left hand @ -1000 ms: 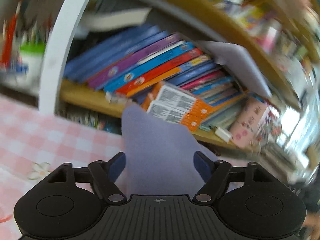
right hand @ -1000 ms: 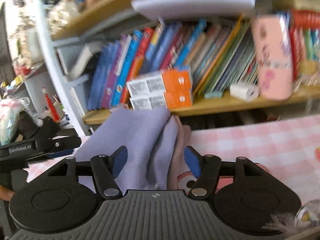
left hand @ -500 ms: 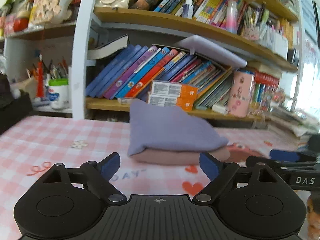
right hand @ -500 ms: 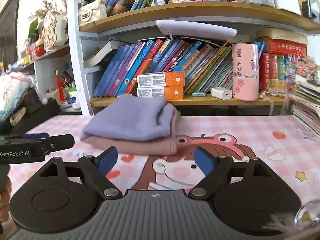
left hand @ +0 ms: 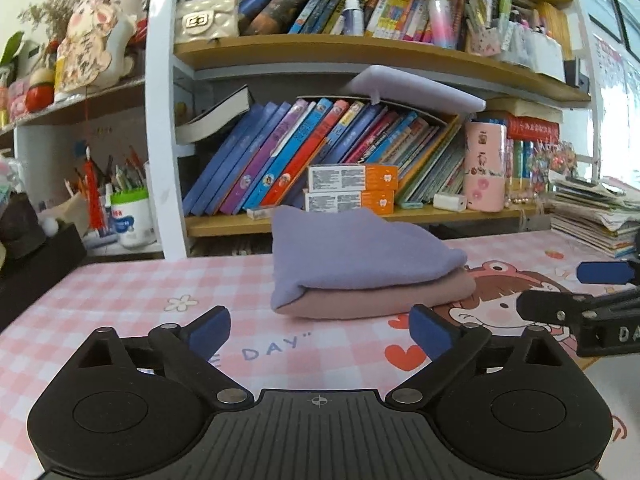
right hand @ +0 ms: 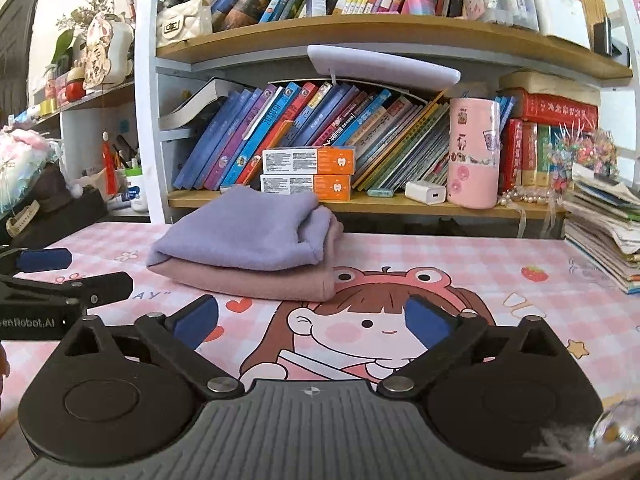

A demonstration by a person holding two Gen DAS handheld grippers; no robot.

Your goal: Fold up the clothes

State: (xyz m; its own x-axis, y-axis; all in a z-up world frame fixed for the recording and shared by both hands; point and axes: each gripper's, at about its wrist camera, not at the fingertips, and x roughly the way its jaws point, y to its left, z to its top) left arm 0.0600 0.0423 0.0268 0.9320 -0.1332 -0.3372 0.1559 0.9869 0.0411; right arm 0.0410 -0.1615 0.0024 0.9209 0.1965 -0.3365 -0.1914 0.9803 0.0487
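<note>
Holding my left tool (left hand: pixel 319 330) low over the table (left hand: pixel 120 300) with its blue pads spread wide and nothing between them, I have my right tool (right hand: pixel 311 317) in the same state, apart and empty. Each tool shows at the edge of the other's view, so they sit side by side, both short of the clothes.

Just ahead of them lies the folded stack: a lavender garment (right hand: pixel 240 236) resting on a dusty-pink garment (right hand: pixel 256 280), near the back of the table and close to the bookshelf (left hand: pixel 360 216). The folding looks essentially done to me.

The risks from here are mostly of undoing it. The lavender layer sits humped and a little loose, its open edges toward the right side, and it overhangs the pink one at the left end; if I nudge it with a pad or pinch only the top layer, I judge it would slide off or spring open. Soft knit will also drag on the printed mat (right hand: pixel 400 320) if pushed, not lifted. Pushing the stack back could knock the orange boxes (right hand: pixel 308 172) or the pink cylinder (right hand: pixel 474 152) on the shelf edge behind.
</note>
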